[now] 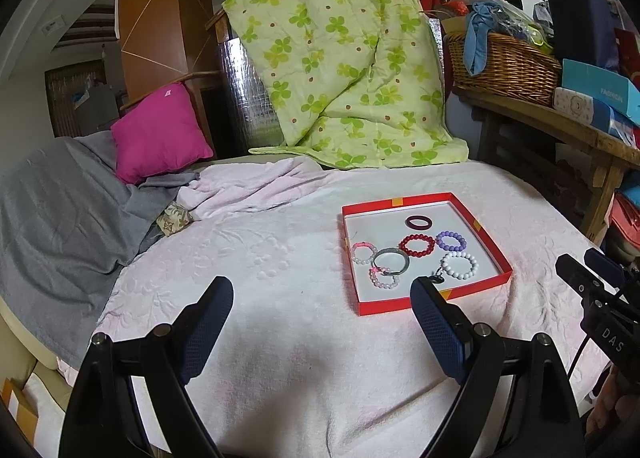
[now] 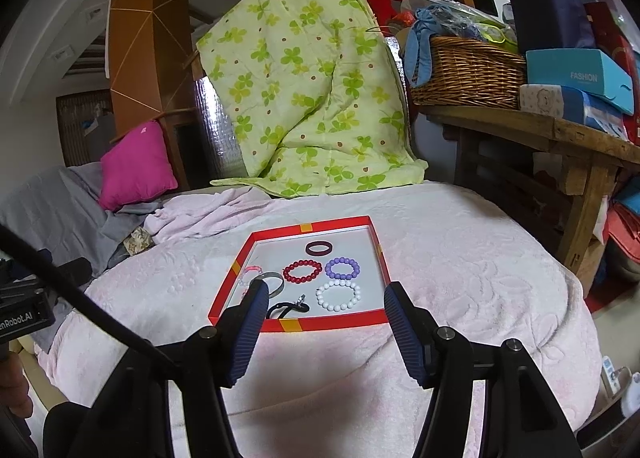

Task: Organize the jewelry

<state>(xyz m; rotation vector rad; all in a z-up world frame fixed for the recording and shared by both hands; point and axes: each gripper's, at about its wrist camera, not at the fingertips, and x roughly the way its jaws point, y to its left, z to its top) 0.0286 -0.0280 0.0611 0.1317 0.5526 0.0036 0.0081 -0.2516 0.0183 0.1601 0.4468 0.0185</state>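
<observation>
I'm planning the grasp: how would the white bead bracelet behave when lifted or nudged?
The white bead bracelet is probably strung, so it would likely sag from one side. Its round glossy beads may slip or roll on the tray floor. It looks light.

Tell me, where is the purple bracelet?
The purple bracelet lies inside the red box, right of the red bracelet and behind the white bracelet.
</observation>
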